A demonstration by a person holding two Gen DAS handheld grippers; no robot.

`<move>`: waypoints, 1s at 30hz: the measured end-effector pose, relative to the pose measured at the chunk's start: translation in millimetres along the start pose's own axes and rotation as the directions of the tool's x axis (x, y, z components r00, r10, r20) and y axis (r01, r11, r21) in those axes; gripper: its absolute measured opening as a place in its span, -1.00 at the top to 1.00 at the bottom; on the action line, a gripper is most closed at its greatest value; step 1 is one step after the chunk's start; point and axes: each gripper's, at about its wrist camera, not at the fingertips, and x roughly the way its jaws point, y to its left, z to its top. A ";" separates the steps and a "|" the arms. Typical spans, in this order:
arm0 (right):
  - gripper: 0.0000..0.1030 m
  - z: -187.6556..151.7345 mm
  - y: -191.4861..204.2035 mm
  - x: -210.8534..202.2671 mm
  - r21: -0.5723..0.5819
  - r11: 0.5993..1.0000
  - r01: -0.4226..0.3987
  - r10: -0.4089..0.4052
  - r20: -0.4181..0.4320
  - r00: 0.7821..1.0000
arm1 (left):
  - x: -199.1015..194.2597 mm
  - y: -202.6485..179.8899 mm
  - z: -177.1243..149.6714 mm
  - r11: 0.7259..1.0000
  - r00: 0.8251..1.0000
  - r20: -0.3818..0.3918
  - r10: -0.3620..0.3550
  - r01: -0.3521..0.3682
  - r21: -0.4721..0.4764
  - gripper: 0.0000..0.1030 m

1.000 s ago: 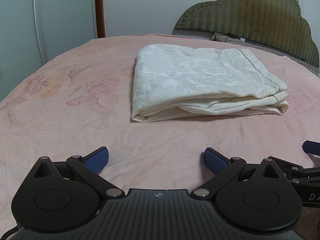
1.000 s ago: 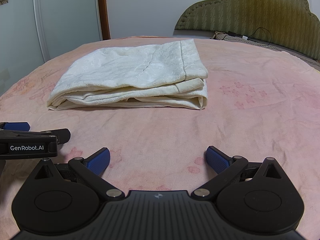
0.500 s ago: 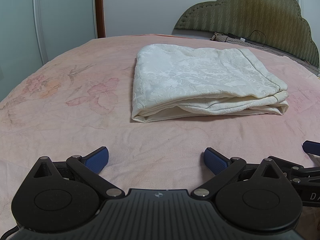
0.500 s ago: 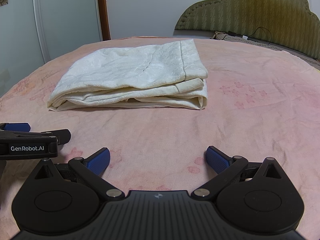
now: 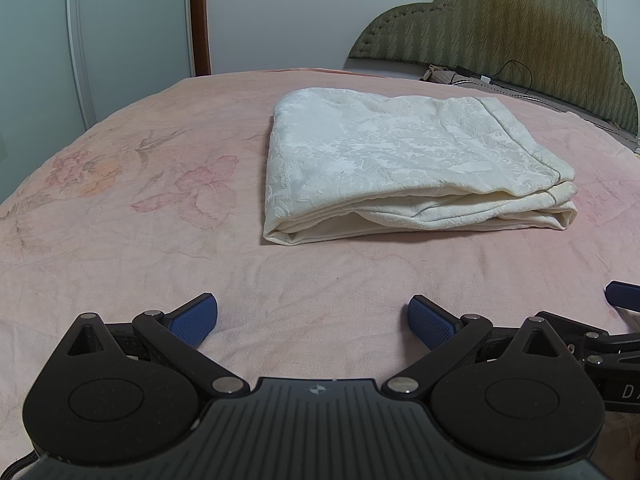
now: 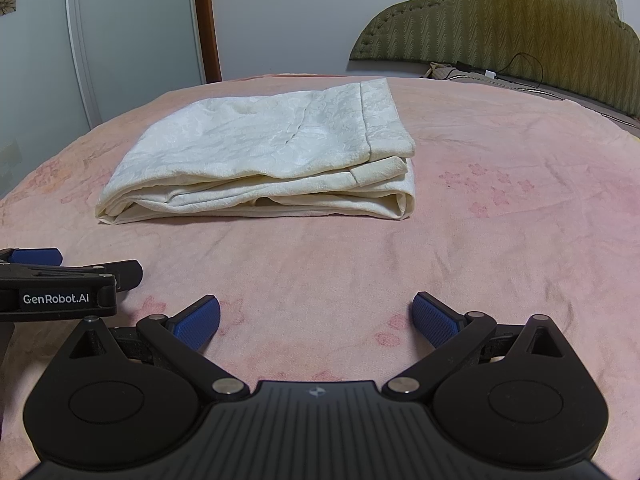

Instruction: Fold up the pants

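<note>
While the pink floral bed point(image 5: 120, 240) fills both views, the cream pants point(image 5: 400, 168) lie on it as a folded, layered stack, well ahead of both tools, with a green headboard point(image 5: 500, 20) behind. Nearer the cameras, the left hand-held gripper point(image 5: 312, 316) has its blue pads spread wide, holding nothing, low over the sheet. Beside it, the right hand-held gripper point(image 6: 316, 316) is equally wide open and holds nothing.
</note>
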 end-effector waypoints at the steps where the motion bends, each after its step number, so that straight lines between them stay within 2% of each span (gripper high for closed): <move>1: -1.00 0.0 0.2 0.0 0.000 1.000 0.000 0.000 0.000 1.000 | 0.0 0.0 0.0 1.000 1.000 0.000 0.000 0.000 0.000 -1.00; 30: -1.00 -0.8 -1.1 -0.5 -0.001 1.000 -0.001 0.001 0.000 1.000 | 0.1 -0.2 0.3 1.000 1.000 0.000 0.000 0.000 0.000 -1.00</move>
